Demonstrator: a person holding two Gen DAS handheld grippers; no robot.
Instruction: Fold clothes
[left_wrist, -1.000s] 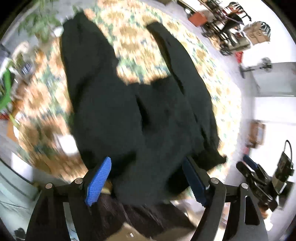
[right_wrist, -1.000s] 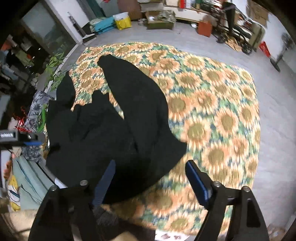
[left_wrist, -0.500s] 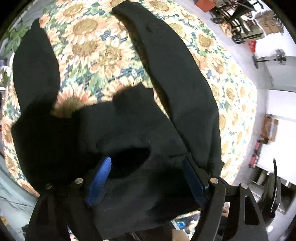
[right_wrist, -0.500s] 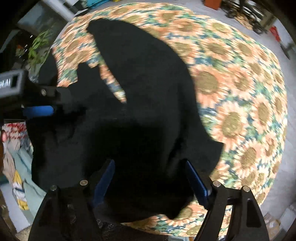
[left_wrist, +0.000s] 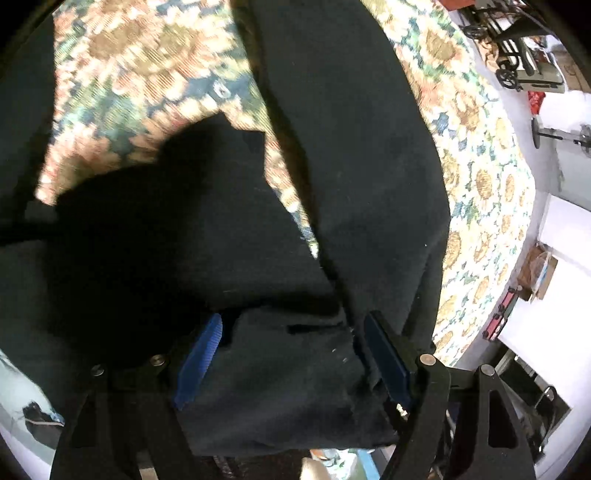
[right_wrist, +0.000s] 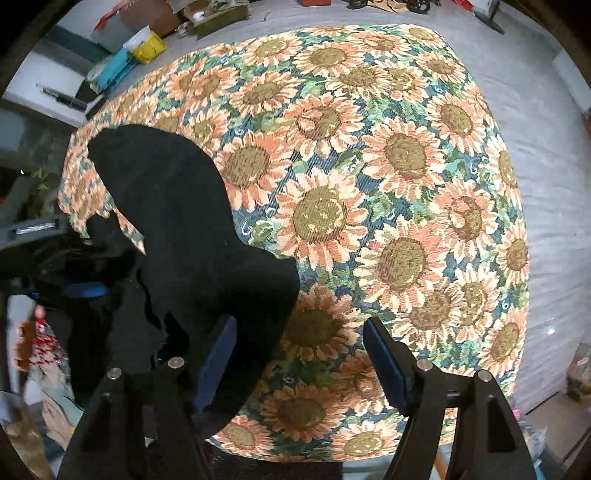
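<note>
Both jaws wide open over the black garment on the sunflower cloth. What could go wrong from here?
1. The left gripper is open with bunched black garment between its jaws; closing there may pinch several layers and drag the whole piece.
2. The right gripper mostly straddles the bare sunflower cloth, with only its left jaw at the hem; closing here may miss the hem or catch the cloth.
3. The garment lies near the cloth's edge; a pull might slide it off.

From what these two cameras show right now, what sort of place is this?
Probably a cluttered workshop or storage room, not a tidy home. A black garment lies on a sunflower-print cloth, cardboard boxes and packages sit by the far wall, and a wheeled cart stands on bare grey floor.
</note>
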